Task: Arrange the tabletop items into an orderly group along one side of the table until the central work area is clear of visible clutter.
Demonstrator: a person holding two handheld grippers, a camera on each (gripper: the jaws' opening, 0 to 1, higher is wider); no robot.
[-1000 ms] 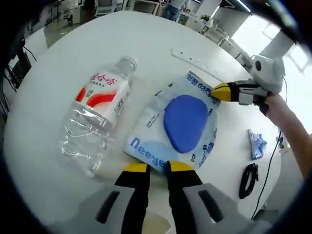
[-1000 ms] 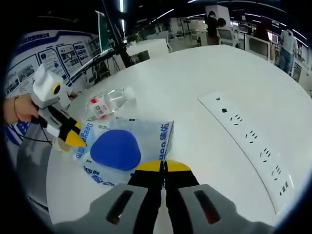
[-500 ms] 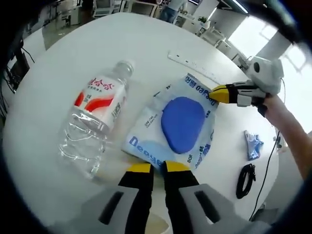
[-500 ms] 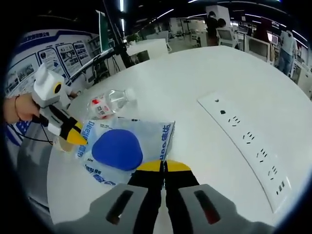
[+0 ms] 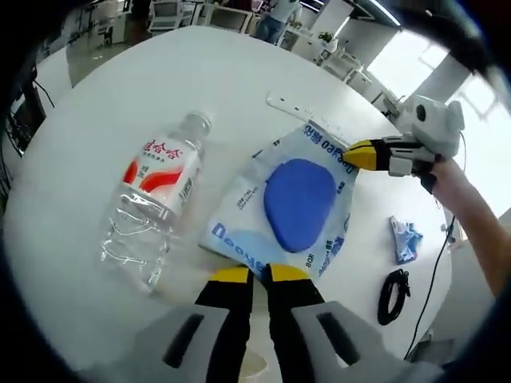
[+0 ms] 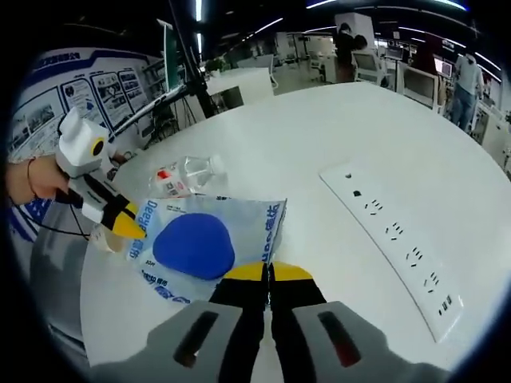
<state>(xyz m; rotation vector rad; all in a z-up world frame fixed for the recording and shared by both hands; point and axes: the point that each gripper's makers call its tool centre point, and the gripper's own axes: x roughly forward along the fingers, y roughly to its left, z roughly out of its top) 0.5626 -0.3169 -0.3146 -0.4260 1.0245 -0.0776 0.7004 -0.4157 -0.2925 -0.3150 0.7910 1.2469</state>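
The left gripper (image 5: 255, 275), low centre in its view, pinches the near edge of the pouch (image 5: 291, 203). The right gripper (image 6: 267, 271) clamps the opposite edge. The pouch hangs stretched between them at mid-frame, the bottle (image 5: 156, 203) just left of it. If the hands pull unevenly, the thin film could slip out or swing into the bottle and roll it.

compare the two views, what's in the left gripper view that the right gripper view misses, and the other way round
Left gripper view has a coiled black cable and a small blue packet near the table edge. Right gripper view has the full white power strip with its sockets, and wall posters. Both share the blue-pad bag, pinched at opposite edges by the left gripper and right gripper, and the water bottle.
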